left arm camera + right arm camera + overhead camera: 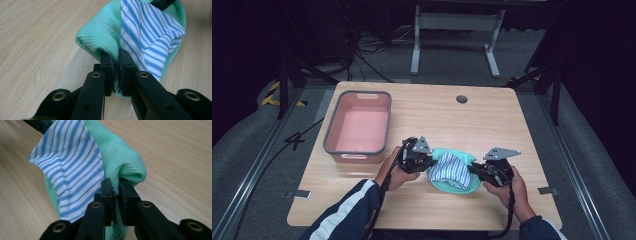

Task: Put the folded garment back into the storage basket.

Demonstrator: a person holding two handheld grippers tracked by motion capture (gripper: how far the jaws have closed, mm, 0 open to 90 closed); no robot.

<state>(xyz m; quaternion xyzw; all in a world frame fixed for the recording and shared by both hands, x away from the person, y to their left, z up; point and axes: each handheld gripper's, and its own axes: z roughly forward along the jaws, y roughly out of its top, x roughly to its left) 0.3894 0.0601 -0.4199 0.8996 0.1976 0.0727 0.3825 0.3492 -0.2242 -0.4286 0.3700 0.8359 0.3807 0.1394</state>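
Note:
A mint-green waffle cloth point(460, 184) with a blue-and-white striped panel point(451, 169) lies bunched at the table's front middle, held from both sides. My left gripper point(430, 163) is shut on the cloth's left edge; in the left gripper view its jaws pinch the green fabric point(100, 32) beside the striped part point(155, 37). My right gripper point(473, 170) is shut on the right edge; in the right gripper view the jaws clamp a green fold point(125, 162) next to the stripes point(72, 162). A hand holds each gripper.
A pink bin with a grey rim point(331, 128) stands empty at the table's left, just behind my left hand. A round cable hole point(461, 99) sits near the far edge. The wooden table point(492, 120) extends behind and right of the cloth.

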